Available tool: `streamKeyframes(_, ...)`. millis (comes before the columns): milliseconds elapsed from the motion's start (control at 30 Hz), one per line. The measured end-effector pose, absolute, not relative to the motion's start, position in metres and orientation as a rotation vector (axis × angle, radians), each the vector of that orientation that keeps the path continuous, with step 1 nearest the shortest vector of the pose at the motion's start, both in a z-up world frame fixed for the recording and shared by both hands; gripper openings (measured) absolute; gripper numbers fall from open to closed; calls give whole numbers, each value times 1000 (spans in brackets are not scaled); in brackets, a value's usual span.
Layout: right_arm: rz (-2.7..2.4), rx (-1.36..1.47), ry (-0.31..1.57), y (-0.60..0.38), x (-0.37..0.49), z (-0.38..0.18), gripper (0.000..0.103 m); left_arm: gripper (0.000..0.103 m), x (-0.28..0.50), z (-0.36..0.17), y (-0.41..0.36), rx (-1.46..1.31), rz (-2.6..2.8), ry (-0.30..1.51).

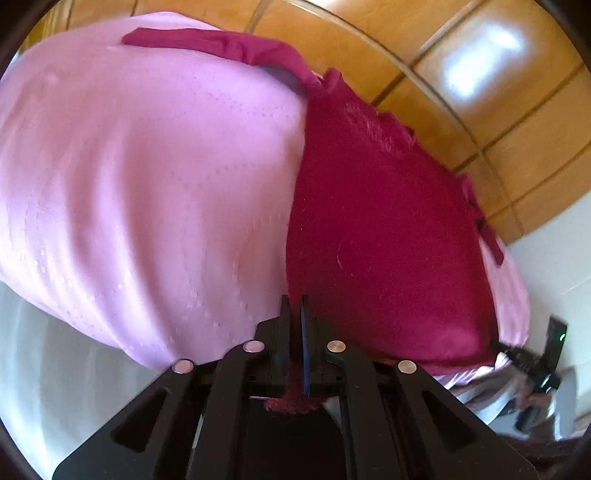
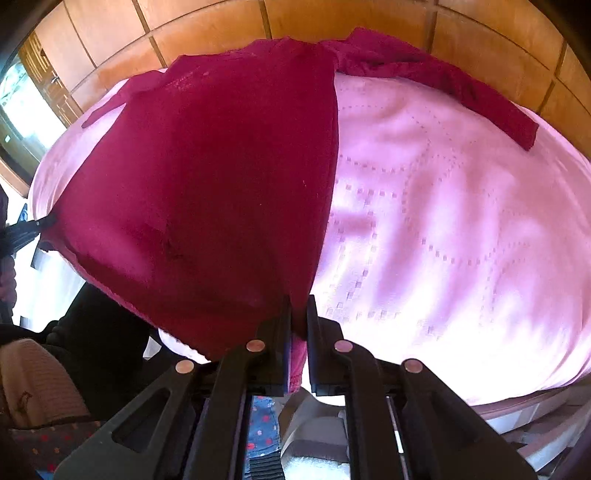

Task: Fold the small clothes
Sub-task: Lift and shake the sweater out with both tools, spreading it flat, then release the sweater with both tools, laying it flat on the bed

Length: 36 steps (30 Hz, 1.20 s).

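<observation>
Left gripper (image 1: 295, 306) first: jaws pinched nearly together on the near hem of the crimson garment (image 1: 388, 236), a tuft of the red cloth poking out beneath the fingers. Over to the right gripper (image 2: 299, 306), and it too is clamped narrow on that same hem, a strip of the cloth caught between its pads.

The garment lies spread on a pink cloth (image 1: 140, 177) with a dotted pattern, which covers a rounded surface. In the left wrist view the pink fills the left side, the crimson body takes the right, and one long sleeve (image 1: 221, 46) trails across the far edge. In the right wrist view the order flips: the crimson body sits at left, its straight edge running down to the fingers, bare pink cloth at right, and the sleeve stretches along the far right rim.

Behind it all, wooden panelling (image 2: 332, 22). At the far left of the right wrist view, the other black tool just reaches the garment's corner.
</observation>
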State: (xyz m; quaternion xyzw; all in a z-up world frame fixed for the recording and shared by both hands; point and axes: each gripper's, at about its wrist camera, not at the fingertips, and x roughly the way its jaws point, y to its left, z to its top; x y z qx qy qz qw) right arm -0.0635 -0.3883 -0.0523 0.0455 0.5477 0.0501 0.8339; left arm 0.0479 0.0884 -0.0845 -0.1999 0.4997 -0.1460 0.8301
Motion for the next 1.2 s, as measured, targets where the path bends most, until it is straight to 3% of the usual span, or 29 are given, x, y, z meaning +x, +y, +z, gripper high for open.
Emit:
streamKeyframes(67,67,90,1120,-391,-59,-40,30,16,59,-76,97,-450,-284,1025)
streamKeyframes(100,42,84,1081,-394,-53,-31,47,30,66,-72,104,-473,-268,1005)
streamKeyframes(133,27,80,1054,-394,-50,-26,53,46,77,-66,112,-500,-225,972)
streamKeyframes(167,18,78,1029,-392,-42,-21,54,50,87,-62,121,-515,-182,948)
streamKeyframes(333,105,109,952,-350,1,-18,62,51,148,-57,159,-585,-19,884)
streamKeyframes(700,284,-96,907,-196,83,-67,69,51,296,-65,261,-612,374,865)
streamKeyframes(800,254,-117,901,-192,85,-79,75,55,334,-69,276,-584,413,884)
streamKeyframes(1033,287,-83,921,-197,92,-84,98,56,379,-74,291,-555,425,876)
streamKeyframes(1067,298,-83,930,-197,93,-86,100,52,389,-77,284,-533,414,885)
streamKeyframes(1100,297,-83,935,-198,92,-85,101,27,395,-78,280,-513,398,896)
streamKeyframes(1133,297,-82,938,-198,92,-85,101,13,399,-81,277,-498,385,913)
streamKeyframes(1200,299,-78,946,-199,93,-85,101,9,397,-78,271,-440,395,912)
